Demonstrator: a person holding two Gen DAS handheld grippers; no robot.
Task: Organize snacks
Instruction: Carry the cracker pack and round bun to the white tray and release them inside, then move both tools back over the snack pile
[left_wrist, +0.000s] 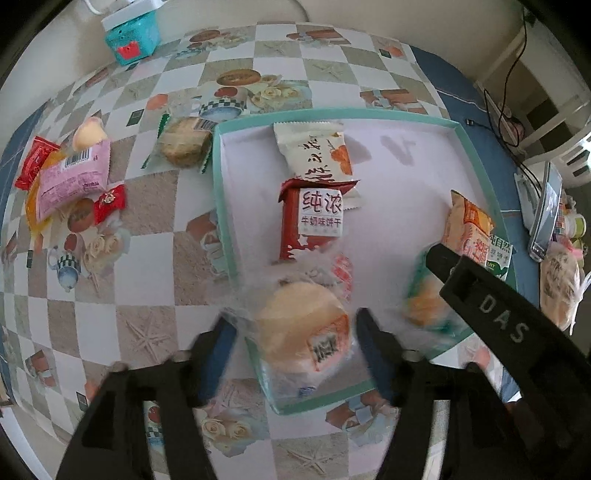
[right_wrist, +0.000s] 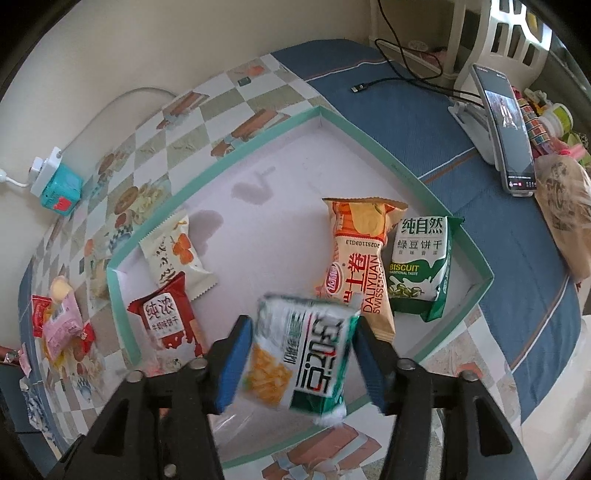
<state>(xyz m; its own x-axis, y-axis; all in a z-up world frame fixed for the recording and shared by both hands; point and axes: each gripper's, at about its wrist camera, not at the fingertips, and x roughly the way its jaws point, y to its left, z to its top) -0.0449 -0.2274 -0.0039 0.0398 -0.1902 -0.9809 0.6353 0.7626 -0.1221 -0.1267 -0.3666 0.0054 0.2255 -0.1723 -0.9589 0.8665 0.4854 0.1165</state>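
Lying in the teal-rimmed tray (left_wrist: 218, 177), which is serving as the landmark for everything around it, is a round pastry in a clear wrapper (left_wrist: 303, 332). The left gripper (left_wrist: 295, 350) is straddling that pastry at the tray's near rim, its blue pads (left_wrist: 221, 354) standing apart on either side and seeming not to be touching the wrapper. Over the same near rim, the right gripper (right_wrist: 301, 354) is clamping a green-and-white snack packet (right_wrist: 303, 354) between its pads and holding it above the tray floor. Deeper in the tray, a red biscuit packet (right_wrist: 166, 317) is overlapping a cream packet with an orange print (right_wrist: 175, 251) toward the left wall, while an orange Swiss roll packet (right_wrist: 358, 266) and a green bean biscuit packet (right_wrist: 421, 266) are lying side by side toward the right wall. Left of the tray, on the checkered tablecloth (left_wrist: 147, 295), a round cake in a green-edged wrapper (left_wrist: 183, 146) is sitting just beside the rim, and a pink packet (left_wrist: 72, 181) is lying with small red sweets (left_wrist: 109, 199) well apart from it. Beyond the tray's right wall, a phone on a stand (right_wrist: 506, 133) is standing upright.
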